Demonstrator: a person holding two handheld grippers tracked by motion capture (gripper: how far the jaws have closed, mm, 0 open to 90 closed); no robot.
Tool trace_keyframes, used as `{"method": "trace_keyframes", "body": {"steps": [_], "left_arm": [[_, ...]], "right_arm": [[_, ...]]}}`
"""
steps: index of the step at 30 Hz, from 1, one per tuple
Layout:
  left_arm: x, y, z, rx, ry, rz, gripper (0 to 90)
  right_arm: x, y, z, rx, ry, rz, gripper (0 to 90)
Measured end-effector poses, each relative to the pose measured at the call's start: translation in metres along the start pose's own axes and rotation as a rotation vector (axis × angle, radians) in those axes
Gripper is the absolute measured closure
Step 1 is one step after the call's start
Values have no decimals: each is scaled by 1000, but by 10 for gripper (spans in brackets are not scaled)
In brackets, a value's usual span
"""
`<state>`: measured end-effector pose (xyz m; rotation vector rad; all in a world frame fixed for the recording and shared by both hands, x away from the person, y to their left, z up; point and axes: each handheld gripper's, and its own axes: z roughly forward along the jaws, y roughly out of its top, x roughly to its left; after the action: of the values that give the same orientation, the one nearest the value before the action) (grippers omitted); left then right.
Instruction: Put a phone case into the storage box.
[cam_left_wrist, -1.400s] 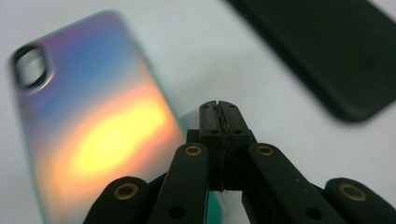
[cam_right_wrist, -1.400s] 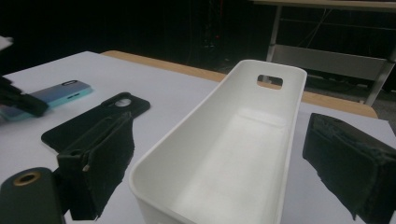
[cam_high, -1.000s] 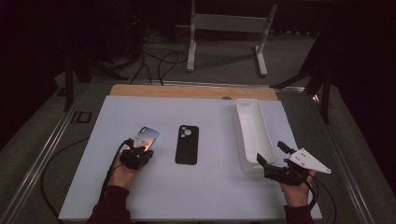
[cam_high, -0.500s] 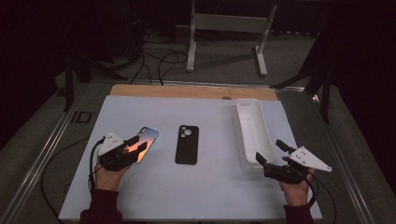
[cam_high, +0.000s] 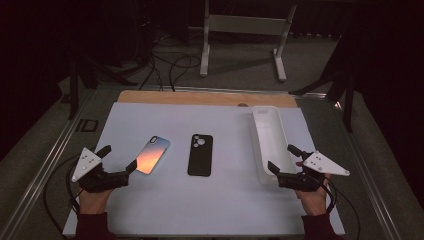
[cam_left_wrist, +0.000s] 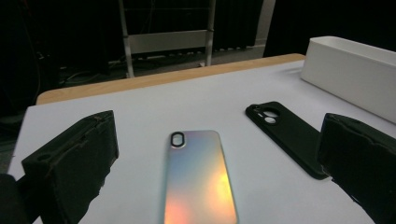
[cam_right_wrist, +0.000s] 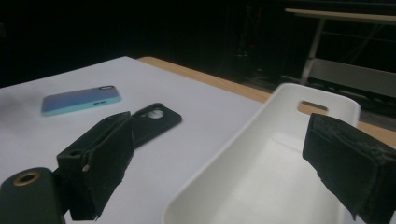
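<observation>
Backed off the iridescent phone case (cam_high: 152, 154), left hand-held gripper (cam_high: 119, 162) (jaws just opened wide) holds nothing.

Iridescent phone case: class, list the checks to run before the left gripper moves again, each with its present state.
1. Iridescent phone case lies flat on the mat: ok.
2. Left gripper has just been opening, nothing between its jaws: ok.
3. Black phone case lies apart from it: ok.
4. White tray empty: ok.
5. Right gripper open, holding nothing: ok.
</observation>
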<state>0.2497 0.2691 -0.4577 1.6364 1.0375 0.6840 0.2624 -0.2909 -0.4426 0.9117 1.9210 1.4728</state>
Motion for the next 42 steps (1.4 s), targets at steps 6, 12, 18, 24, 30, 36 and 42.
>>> {"method": "trace_keyframes", "body": {"steps": [6,12,18,24,30,36,42], "left_arm": [[4,-1,0,30,-16,-2,0],[4,-2,3,69,8,14,0],[2,1,11,129,16,16,0],[-1,8,31,243,9,42,0],[0,11,54,351,11,60,0],[2,12,70,405,4,77,0],[5,9,83,428,-6,81,0]], "right_arm": [[2,-5,3,3,4,11,84],[3,-9,3,12,-2,16,84],[2,-8,3,14,-1,16,84],[5,-6,5,24,-2,-2,84],[3,-7,4,26,-9,3,84],[2,-7,3,24,-14,1,84],[2,-7,3,25,-15,-1,84]]}}
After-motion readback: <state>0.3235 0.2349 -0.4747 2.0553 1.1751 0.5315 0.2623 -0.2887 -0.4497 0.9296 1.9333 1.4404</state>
